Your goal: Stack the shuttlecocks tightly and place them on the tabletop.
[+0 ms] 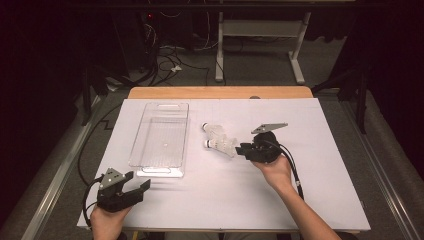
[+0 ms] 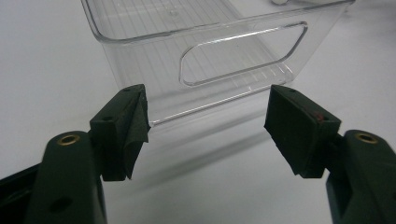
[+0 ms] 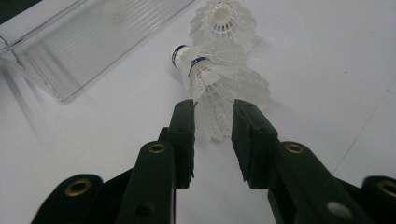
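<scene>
Right hand-held gripper (image 1: 243, 148): a hand holds it on the right side of the bench. It points left at the shuttlecocks. In the right gripper view (image 3: 213, 125) its two black jaws sit on each side of the feather skirt of the near shuttlecock. The jaws are close together with the skirt between them. I cannot tell if the pads press on the skirt.

Near shuttlecock (image 1: 220, 145): it is white with a blue band by its cork tip (image 3: 215, 88). It lies on its side on the white bench top. Its cork end points left toward the bin and its skirt end points toward the right hand-held gripper.

Other shuttlecocks (image 1: 215, 131): they are white too. They lie just behind the near one and touch it. In the right gripper view (image 3: 224, 21) the far one shows its open round end.

Left hand-held gripper (image 1: 137, 186): a hand holds it at the near left of the bench. Its jaws are wide apart and hold nothing (image 2: 208, 123). It points at the short end of the bin, near it but not touching.

Clear plastic bin (image 1: 161, 134): it is long, with a handle hole in its end wall (image 2: 243, 53). It sits left of the shuttlecocks, a little apart from them.

Bench (image 1: 310, 170): it has a white top and a wood edge at the back.
</scene>
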`<state>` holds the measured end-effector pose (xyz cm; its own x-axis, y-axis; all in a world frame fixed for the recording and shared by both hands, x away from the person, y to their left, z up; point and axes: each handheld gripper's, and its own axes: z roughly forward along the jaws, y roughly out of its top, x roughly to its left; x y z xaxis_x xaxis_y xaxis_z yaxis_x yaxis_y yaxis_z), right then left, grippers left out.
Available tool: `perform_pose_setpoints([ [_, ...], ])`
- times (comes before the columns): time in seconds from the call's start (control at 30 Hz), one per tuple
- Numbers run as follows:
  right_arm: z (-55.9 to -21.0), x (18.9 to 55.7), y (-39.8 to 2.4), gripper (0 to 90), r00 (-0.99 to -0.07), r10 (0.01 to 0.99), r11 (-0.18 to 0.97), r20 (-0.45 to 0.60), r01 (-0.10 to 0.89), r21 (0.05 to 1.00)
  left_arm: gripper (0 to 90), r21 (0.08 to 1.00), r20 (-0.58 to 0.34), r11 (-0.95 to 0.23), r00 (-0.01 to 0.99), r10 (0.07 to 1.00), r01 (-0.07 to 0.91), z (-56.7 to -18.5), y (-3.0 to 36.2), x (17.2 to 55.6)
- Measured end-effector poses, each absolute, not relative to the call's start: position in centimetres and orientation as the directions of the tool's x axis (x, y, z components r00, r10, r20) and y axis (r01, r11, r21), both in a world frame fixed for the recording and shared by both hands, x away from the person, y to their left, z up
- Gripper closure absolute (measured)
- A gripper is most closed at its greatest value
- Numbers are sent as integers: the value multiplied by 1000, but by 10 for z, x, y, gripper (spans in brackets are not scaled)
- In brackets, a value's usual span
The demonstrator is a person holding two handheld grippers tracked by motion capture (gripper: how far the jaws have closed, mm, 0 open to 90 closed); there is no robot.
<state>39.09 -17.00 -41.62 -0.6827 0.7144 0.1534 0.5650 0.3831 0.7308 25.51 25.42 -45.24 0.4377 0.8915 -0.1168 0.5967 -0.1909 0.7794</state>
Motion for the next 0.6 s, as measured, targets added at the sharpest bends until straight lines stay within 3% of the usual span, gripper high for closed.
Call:
perform_pose_setpoints([
  [0.6, -397, 393, -170, 683, -681, 716, 373, 151, 557, 742, 313, 780, -113, -193, 438, 892, 595, -452, 254, 254],
])
